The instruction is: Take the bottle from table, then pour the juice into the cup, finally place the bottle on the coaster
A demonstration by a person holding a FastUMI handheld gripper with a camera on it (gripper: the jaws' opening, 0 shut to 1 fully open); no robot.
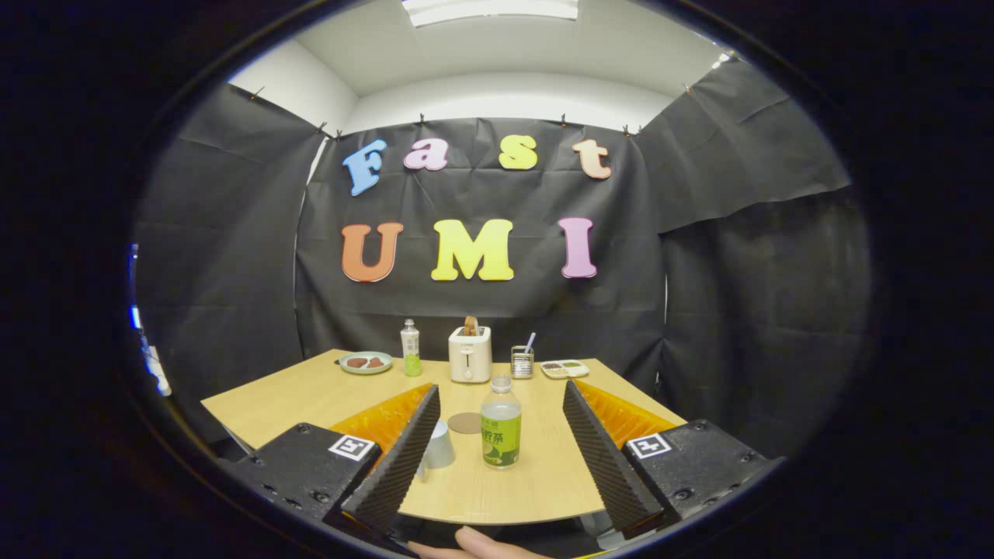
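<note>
Tool (502, 435) gaping wide, gripping nothing. Bottle (501, 423) standing upright between fingers, touching neither. Cup (438, 445) sitting partly hidden behind left finger; coaster (465, 422) lying just beyond it. Open room showing around bottle. Toaster (470, 353), second bottle (410, 348), plate (366, 362) lining desk (295, 400) far edge.

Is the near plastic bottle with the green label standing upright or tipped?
Upright: the clear plastic bottle with the green label stands on its base on the wooden table, cap up, between the open gripper's fingers, untouched.

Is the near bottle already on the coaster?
No: the near bottle stands on the table beside the coaster, between the open gripper fingers.
</note>
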